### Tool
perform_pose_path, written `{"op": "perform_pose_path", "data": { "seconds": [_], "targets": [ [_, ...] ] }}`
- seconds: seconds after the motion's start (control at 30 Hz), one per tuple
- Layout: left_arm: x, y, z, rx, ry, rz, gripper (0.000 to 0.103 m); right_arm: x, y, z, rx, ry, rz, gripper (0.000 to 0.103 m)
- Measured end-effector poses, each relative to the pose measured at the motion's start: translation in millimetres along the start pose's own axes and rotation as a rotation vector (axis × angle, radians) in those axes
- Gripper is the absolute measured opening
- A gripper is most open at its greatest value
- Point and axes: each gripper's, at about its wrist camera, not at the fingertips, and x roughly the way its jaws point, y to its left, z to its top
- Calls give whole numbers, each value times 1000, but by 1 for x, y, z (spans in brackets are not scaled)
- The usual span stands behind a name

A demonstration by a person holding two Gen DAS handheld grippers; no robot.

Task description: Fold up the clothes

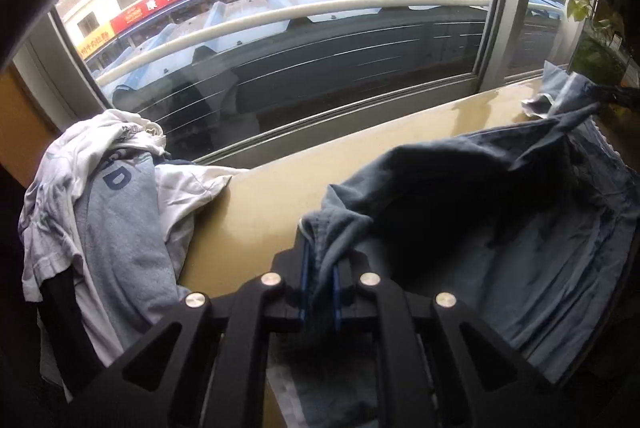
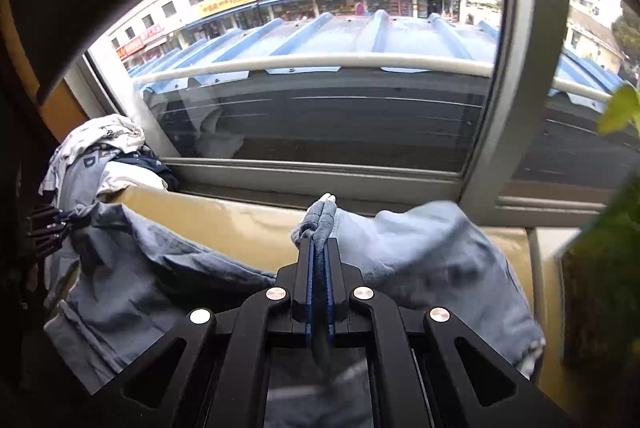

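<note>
A blue denim garment lies spread over the yellow-tan window ledge. My left gripper is shut on a bunched edge of it at its left end. In the right wrist view my right gripper is shut on another bunched edge of the same denim garment, which sags between the two grippers. The left gripper shows at the far left of the right wrist view, pinching the cloth.
A pile of white and light-blue clothes sits on the ledge's left end, also in the right wrist view. The window glass and frame stand right behind the ledge. A potted plant stands at the right.
</note>
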Motion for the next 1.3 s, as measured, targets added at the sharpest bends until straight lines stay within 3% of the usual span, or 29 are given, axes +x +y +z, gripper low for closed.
{"op": "perform_pose_path", "data": {
  "seconds": [0.07,0.17,0.27,0.33,0.4,0.5,0.53,0.6,0.67,0.73,0.87,1.0,1.07,1.1,1.17,1.2,1.3],
  "targets": [
    [-13,-11,-22,7,13,-19,9,-27,9,-52,48,3,-33,5],
    [-8,-23,-57,10,85,-7,9,-41,26,-128,55,81,-105,5],
    [6,-26,-80,10,154,14,10,-34,36,-163,31,204,-143,5],
    [10,-21,-84,-18,168,34,13,-36,41,-165,-26,228,-167,5],
    [-1,-7,-75,-92,132,47,17,-52,36,-152,-64,184,-154,5],
    [-24,8,-61,-165,50,127,24,-73,22,-122,-105,101,-132,8],
    [-30,9,-58,-167,32,121,24,-73,16,-106,-107,90,-123,12],
    [-39,10,-54,-180,1,115,25,-64,-1,-75,-88,92,-67,31],
    [-31,4,-56,-152,28,143,25,-47,-15,-51,-69,95,17,60],
    [-22,3,-62,-156,61,152,25,-24,-20,-33,-104,139,61,64],
    [-3,11,-84,-240,141,127,27,14,-16,-15,-247,286,139,64],
    [5,6,-93,-255,166,135,28,36,-2,-10,-402,394,181,64],
    [6,1,-94,-245,179,146,28,49,0,-11,-416,464,221,63],
    [6,0,-94,-249,181,154,28,54,1,-13,-431,493,230,59],
    [5,-2,-96,-256,186,169,28,61,6,-18,-469,544,240,23],
    [4,-1,-96,-269,187,173,28,61,7,-20,-490,555,221,14],
    [2,1,-96,-286,183,171,28,33,0,-21,-485,503,234,9]
  ]
}}
